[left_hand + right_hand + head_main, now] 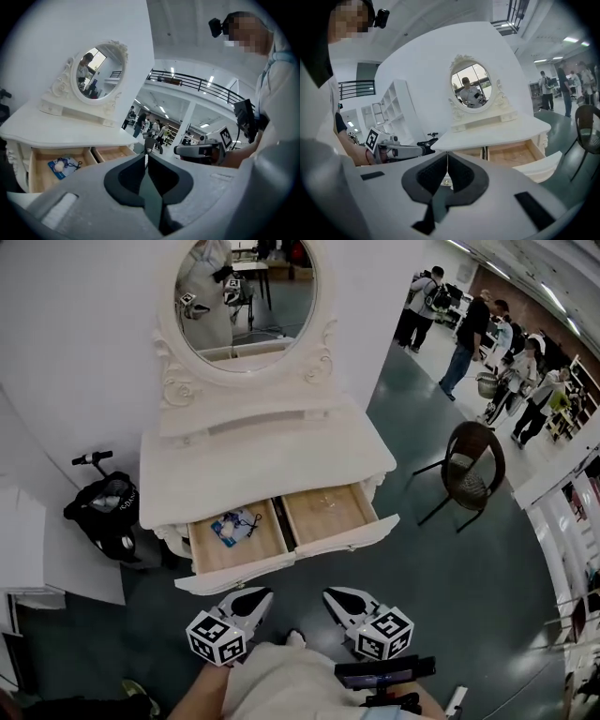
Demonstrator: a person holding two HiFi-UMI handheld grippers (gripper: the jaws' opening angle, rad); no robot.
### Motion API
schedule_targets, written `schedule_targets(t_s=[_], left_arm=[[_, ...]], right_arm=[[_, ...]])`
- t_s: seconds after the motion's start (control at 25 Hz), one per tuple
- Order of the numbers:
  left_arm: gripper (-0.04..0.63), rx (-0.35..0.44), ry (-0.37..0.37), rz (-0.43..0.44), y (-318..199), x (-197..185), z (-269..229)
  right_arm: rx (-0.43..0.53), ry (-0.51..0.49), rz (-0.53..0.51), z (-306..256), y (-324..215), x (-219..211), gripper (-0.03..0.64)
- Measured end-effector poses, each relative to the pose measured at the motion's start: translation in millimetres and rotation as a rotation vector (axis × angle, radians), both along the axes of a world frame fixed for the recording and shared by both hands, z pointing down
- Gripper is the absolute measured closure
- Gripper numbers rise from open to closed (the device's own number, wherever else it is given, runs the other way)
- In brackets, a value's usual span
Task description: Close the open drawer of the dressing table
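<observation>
**Desk:** What's on your far left?

**Operator:** A black scooter-like thing [105, 512] stands against the wall, left of the dressing table [262, 460]. It's well apart from my hands.

**Desk:** And your left hand?

**Operator:** I'm holding the left gripper [251, 598] low in front of my body, with its marker cube nearest me. Its tip points away from me, angled a little right, toward the drawer front. In its own view the left gripper [146, 157] has its jaws pressed together with nothing between them. My bare forearm [202, 695] shows just behind it.

**Desk:** Where's the drawer?

**Operator:** The drawer [291, 561] is pulled out from under the tabletop. It lies directly beyond both tips, near them but not touching. A blue packet [234, 526] lies in its left compartment. The oval mirror [246, 292] stands at the far edge of the tabletop.

**Desk:** Right hand?

**Operator:** It mirrors the left. The right gripper [345, 599] sits low, tip angled slightly left, so the two converge. The right gripper [447, 154] is also closed and empty.

**Desk:** Anything further right?

**Operator:** A dark wicker chair [473, 465] stands there, and people [469, 329] are standing far off.
</observation>
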State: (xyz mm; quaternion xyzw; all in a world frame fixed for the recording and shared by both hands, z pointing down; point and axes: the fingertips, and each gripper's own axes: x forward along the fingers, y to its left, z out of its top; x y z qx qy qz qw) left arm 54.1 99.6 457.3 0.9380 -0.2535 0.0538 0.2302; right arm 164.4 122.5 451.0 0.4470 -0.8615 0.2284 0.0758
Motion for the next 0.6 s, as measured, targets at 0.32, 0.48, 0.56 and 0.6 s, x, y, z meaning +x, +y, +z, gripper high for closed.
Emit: schedule_targets(t_s=[0.32,0.48,0.56,0.6], left_arm=[[0.584,-0.077,-0.087,-0.212,-10.4,-22.9,49.2],[0.584,-0.143,-0.150,-0.306,-11.2,-42.5,86.0],[0.584,-0.171,-0.171,-0.338,-11.8,-49.9,101.5],[0.584,-0.176,-0.187,-0.343,-13.1,-51.8,107.7]], right_arm=[[-0.057,-0.009,-0.079,29.4,-19.3,4.3,0.601],[-0.070,-0.010,-0.093,32.2,-24.7,6.0,0.600],[-0.071,-0.006,-0.092,30.8,-25.8,8.1,0.600],[-0.072,-0.007,-0.090,30.1,-26.8,9.3,0.601]])
